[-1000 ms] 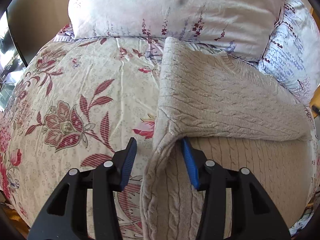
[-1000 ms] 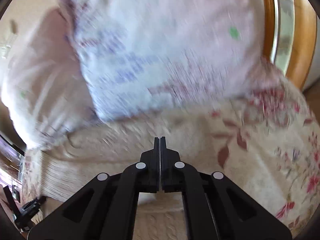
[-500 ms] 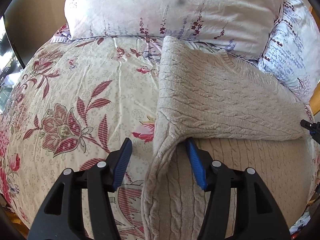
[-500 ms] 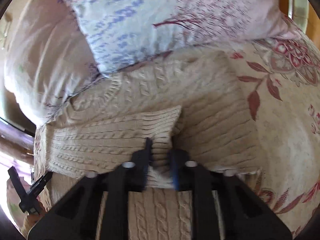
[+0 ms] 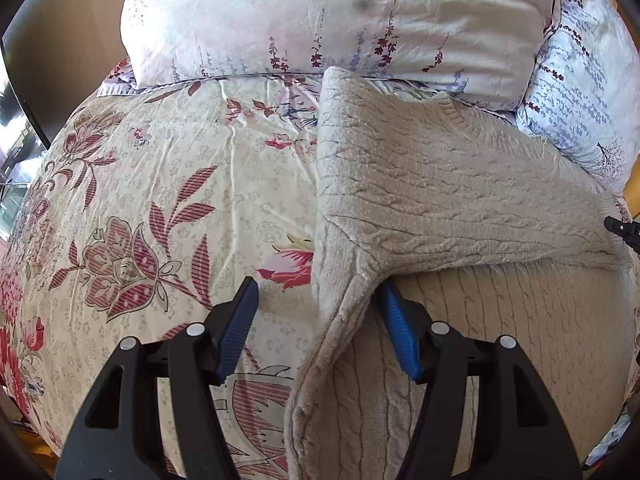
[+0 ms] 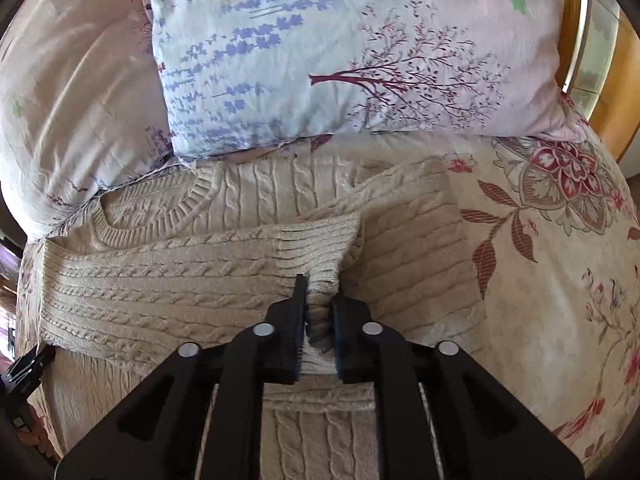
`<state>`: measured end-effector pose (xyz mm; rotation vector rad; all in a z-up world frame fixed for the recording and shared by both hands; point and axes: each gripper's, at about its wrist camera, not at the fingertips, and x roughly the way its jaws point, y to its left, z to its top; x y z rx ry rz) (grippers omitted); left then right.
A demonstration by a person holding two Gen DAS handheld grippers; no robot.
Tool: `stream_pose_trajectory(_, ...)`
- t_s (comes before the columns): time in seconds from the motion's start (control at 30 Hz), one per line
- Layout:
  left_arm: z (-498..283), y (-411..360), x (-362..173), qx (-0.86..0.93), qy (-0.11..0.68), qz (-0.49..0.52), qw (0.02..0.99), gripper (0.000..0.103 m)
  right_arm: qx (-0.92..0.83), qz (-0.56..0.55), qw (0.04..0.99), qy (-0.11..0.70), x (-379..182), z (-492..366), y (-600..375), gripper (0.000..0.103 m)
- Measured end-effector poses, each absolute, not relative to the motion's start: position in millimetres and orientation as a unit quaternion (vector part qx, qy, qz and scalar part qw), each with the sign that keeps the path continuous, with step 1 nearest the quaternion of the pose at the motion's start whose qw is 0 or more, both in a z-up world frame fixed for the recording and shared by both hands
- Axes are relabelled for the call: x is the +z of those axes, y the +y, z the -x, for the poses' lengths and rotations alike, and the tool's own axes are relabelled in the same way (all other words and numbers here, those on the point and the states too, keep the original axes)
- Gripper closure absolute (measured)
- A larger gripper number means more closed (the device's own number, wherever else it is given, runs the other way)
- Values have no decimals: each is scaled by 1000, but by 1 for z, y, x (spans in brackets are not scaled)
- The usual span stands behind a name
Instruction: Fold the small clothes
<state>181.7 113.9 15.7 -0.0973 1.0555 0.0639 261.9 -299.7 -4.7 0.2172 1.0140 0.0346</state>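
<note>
A beige cable-knit sweater (image 5: 440, 184) lies on the floral bedspread (image 5: 160, 200), one sleeve folded across its body. My left gripper (image 5: 320, 320) is open, its jaws standing either side of the sweater's left side fold without closing on it. In the right wrist view the sweater (image 6: 160, 280) lies with its collar toward the pillows. My right gripper (image 6: 320, 312) is shut on the ribbed cuff of the folded sleeve (image 6: 316, 248), bunching the knit between the jaws.
Two floral pillows (image 5: 340, 20) (image 6: 340, 52) lie at the head of the bed, touching the sweater's collar end. A wooden headboard (image 6: 600, 80) stands at the right. The bedspread (image 6: 560, 260) extends right of the sweater.
My right gripper has swung down from the pillows onto the sweater and closed on the sleeve cuff. My left gripper has stayed open at the side fold, drawing back slightly.
</note>
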Motion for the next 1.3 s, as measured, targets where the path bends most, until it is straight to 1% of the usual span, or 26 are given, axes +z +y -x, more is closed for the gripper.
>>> stream_pose_trajectory(0.07, -182, 113, 16, 31, 504, 41, 862, 41, 6, -108, 867, 486, -1, -262, -302, 65)
stream_pose_trajectory(0.1, -182, 113, 16, 31, 504, 40, 862, 41, 1, -109, 868, 484, 2, -260, -307, 61)
stream_pose_trajectory(0.17, -182, 113, 16, 31, 504, 37, 862, 41, 0, -120, 871, 476, 10, -252, -317, 47)
stream_pose_trajectory(0.23, -182, 112, 16, 32, 504, 33, 863, 41, -1, -125, 873, 472, 14, -243, -327, 44)
stream_pose_trajectory(0.33, -179, 108, 18, 38, 502, 20, 864, 41, 0, -140, 871, 471, 18, -226, -344, 43)
stream_pose_trajectory(0.43, -174, 105, 20, 44, 500, 3, 865, 37, 8, -164, 864, 476, 17, -206, -363, 39)
stream_pose_trajectory(0.47, -171, 104, 22, 45, 498, 0, 866, 35, 13, -173, 860, 480, 16, -197, -372, 39)
stream_pose_trajectory(0.77, -137, 106, 29, 39, 493, -2, 869, 34, 51, -258, 823, 504, -1, -138, -424, 39)
stream_pose_trajectory(1.07, -93, 106, 21, 41, 506, 6, 861, 34, 109, -280, 799, 521, -16, -104, -421, 39)
stream_pose_trajectory(1.3, -65, 102, 17, 41, 510, 13, 859, 31, 161, -290, 784, 525, -20, -93, -410, 39)
